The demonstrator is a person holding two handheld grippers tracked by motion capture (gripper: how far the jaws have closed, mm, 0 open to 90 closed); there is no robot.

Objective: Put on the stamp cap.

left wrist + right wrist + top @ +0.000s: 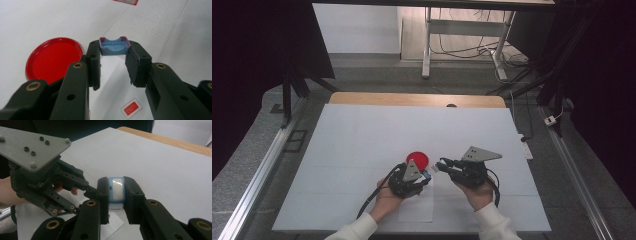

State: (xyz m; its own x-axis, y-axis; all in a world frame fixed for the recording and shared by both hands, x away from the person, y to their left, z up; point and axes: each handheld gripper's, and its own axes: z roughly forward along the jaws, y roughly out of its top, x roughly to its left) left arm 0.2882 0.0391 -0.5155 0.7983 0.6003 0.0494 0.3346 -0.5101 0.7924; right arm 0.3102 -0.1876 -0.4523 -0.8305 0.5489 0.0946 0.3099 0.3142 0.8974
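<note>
Two hand-held grippers meet tip to tip low over the white table cover [362, 135]. My left gripper [114, 51] is shut on a small blue tray-shaped piece [114, 46] with a purple rim, pinched at the jaw tips. My right gripper [116, 188] is shut on a small blue-and-white case [116, 191], held upright between the pads. In the high view the left gripper [426, 176] and right gripper [439, 166] sit close together. A round red lid [417, 159] lies flat just beyond the left gripper, and the same red lid [53, 58] shows left of its jaws.
A small red-and-white label [131, 108] lies below the left jaws, another label [126, 2] farther off. A loose paper sheet [417, 210] sits near the front edge. The wooden table edge [417, 99] runs along the back, with metal rails [257, 175] at the sides.
</note>
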